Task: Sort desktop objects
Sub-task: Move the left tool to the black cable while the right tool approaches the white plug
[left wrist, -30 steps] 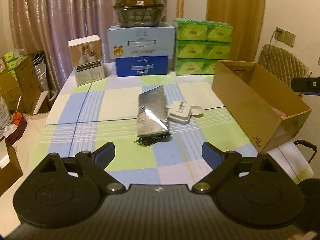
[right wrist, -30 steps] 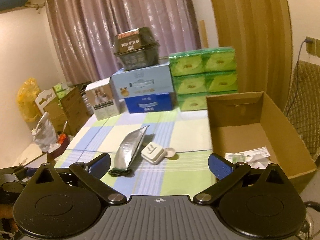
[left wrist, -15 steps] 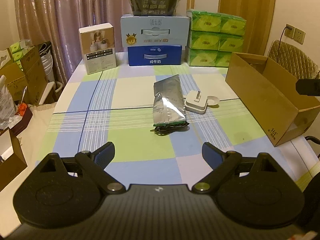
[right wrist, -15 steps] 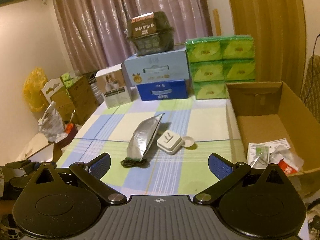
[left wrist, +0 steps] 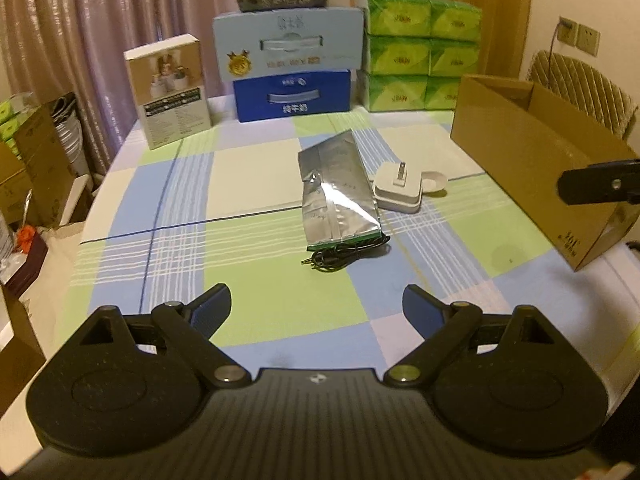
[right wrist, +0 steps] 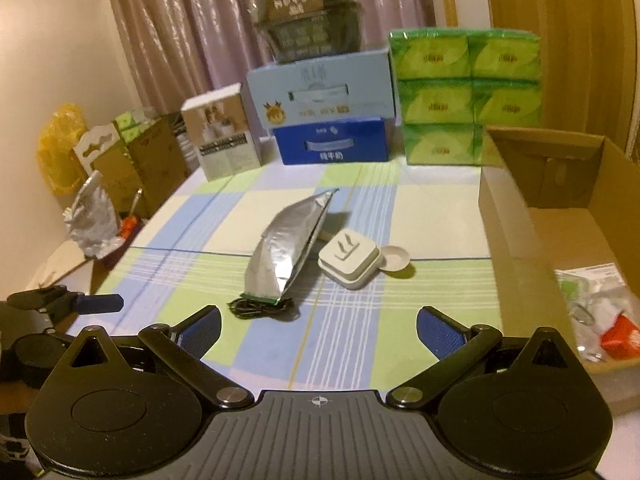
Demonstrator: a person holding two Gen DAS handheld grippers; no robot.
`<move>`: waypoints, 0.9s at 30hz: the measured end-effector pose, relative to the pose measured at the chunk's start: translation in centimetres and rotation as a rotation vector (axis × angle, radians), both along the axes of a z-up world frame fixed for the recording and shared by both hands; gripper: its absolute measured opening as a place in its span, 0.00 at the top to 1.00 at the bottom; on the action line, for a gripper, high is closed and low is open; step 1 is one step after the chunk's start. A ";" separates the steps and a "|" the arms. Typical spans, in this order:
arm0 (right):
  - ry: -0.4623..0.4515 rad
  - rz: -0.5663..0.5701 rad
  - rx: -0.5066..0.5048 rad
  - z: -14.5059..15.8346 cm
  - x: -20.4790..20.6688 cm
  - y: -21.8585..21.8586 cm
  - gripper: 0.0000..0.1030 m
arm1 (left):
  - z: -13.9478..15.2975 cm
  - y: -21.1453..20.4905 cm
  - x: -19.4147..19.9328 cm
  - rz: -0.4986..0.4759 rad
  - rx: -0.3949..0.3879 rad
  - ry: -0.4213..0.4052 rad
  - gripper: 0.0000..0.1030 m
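Note:
A silver foil pouch (left wrist: pixel 338 190) lies mid-table on the checked cloth; it also shows in the right wrist view (right wrist: pixel 290 246). A coiled black cable (left wrist: pixel 344 256) lies at its near end, also seen from the right (right wrist: pixel 260 307). A white plug adapter (left wrist: pixel 398 192) and a small white dish (left wrist: pixel 434 181) sit just right of the pouch. An open cardboard box (right wrist: pixel 560 216) stands at the right with several small items inside. My left gripper (left wrist: pixel 317 310) is open and empty above the table's near part. My right gripper (right wrist: pixel 319 326) is open and empty.
At the table's far edge stand a white product box (left wrist: pixel 170 88), stacked blue cartons (left wrist: pixel 290 68) with a dark bowl pack on top, and green tissue packs (left wrist: pixel 420 52). Cardboard boxes and bags crowd the floor at the left (right wrist: pixel 132 160). A chair (left wrist: pixel 580 88) stands behind the box.
Both grippers have moved forward and lower toward the pouch, cable and adapter, which now look larger. Both stay open; nothing on the table has moved.

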State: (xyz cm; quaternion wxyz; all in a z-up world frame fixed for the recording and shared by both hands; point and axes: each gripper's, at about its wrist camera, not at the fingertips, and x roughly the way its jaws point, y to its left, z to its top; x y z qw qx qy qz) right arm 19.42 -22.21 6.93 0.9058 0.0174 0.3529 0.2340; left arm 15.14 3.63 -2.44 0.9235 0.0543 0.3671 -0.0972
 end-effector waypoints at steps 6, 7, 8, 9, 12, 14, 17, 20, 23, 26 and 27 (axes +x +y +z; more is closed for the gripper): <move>-0.008 -0.016 -0.059 -3.2 3.3 2.0 0.02 | -2.4 0.1 3.4 -0.048 0.020 0.014 0.19; -0.012 -0.018 -0.078 -3.7 3.8 2.3 0.02 | -2.7 0.1 4.1 -0.059 0.016 0.021 0.20; -0.018 -0.018 -0.098 -4.1 4.2 2.6 0.02 | -3.0 0.1 4.6 -0.072 0.015 0.024 0.20; -0.026 -0.011 -0.127 -4.5 4.7 2.9 0.02 | -3.3 0.1 5.2 -0.085 0.020 0.024 0.20; -0.048 0.012 -0.168 -5.2 5.9 3.6 0.02 | -4.0 -0.3 6.7 -0.141 0.038 0.019 0.20; -0.068 0.024 -0.200 -5.6 6.7 4.1 0.02 | -4.9 -0.4 7.8 -0.173 0.043 0.032 0.23; -0.062 0.035 -0.244 -6.3 8.2 4.5 0.02 | -6.0 -0.6 9.0 -0.212 0.041 0.061 0.27; -0.016 0.033 -0.245 -7.3 9.6 4.4 0.03 | -6.8 -1.1 9.9 -0.220 0.059 0.058 0.31; 0.005 0.023 -0.235 -7.8 10.6 4.2 0.03 | -7.4 -1.3 10.6 -0.246 0.034 0.073 0.36; 0.021 0.021 -0.240 -8.4 11.4 4.1 0.03 | -8.1 -1.7 11.2 -0.281 0.040 0.076 0.41; 0.025 0.019 -0.237 -8.5 11.5 4.1 0.03 | -8.3 -1.7 11.3 -0.288 0.039 0.076 0.42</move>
